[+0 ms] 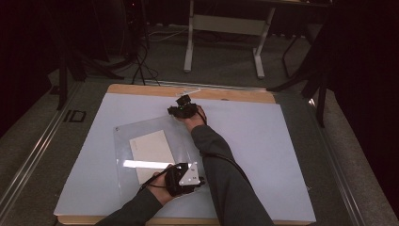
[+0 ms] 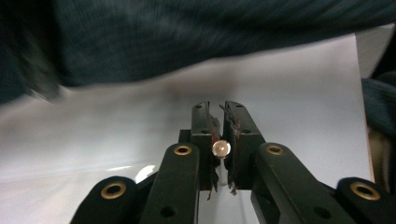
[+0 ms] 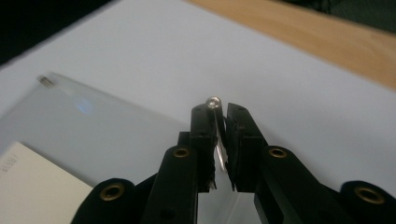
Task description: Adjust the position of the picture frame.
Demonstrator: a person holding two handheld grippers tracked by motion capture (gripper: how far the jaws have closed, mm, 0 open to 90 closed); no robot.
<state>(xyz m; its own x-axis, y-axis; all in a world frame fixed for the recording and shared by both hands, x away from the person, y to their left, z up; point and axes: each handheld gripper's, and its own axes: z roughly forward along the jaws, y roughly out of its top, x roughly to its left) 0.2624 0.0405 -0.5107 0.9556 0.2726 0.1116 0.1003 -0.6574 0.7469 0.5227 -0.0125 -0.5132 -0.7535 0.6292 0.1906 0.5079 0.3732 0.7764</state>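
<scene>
Left gripper (image 1: 200,180): jaws gripping the near corner of the clear sleeve (image 1: 141,127), at 6 o'clock.
Right gripper (image 1: 181,109): jaws pinching the sleeve's far corner, at 12 o'clock.
Sleeve: lying on the white mat (image 1: 282,155), holding a paper card (image 1: 150,150).

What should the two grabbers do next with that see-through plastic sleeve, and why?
Probably pull gently apart to draw the clear sleeve taut. The left gripper and right gripper each pinch an edge of it, at opposite corners, and the white card sits inside, on the white mat.
</scene>
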